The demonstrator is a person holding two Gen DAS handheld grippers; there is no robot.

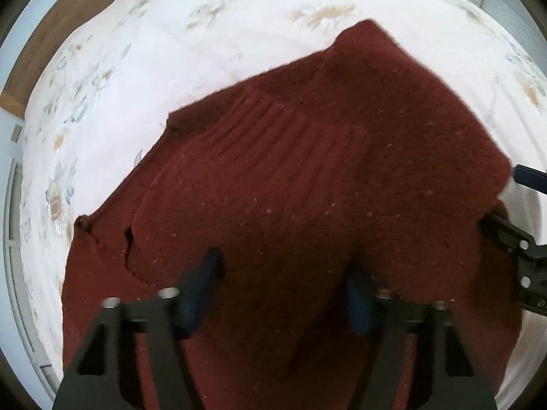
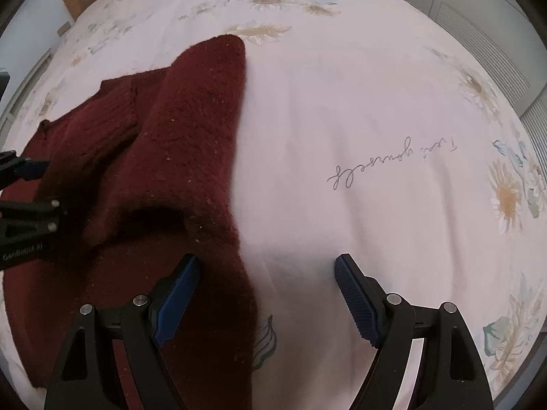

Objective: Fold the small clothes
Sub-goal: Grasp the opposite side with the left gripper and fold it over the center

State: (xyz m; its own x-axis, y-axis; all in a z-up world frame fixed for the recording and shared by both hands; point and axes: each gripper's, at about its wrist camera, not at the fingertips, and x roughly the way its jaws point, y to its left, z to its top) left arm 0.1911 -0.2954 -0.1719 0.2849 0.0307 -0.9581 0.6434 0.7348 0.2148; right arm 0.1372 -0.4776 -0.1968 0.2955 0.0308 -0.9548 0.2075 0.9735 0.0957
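A dark red knitted sweater (image 1: 307,171) lies partly folded on the bed, a ribbed part folded over its middle. My left gripper (image 1: 283,273) is open just above the sweater, with nothing between its blue pads. The sweater also shows at the left of the right wrist view (image 2: 184,143). My right gripper (image 2: 266,273) is open over the sweater's right edge, its left pad over the knit and its right pad over the sheet. Each gripper shows in the other's view: the right one at the far right (image 1: 512,239), the left one at the far left (image 2: 30,188).
The bed is covered by a white sheet (image 2: 376,102) with a flower print and a line of handwriting (image 2: 393,164). A wooden headboard (image 1: 51,34) stands at the far left. White cupboard doors (image 2: 478,34) stand beyond the bed at the right.
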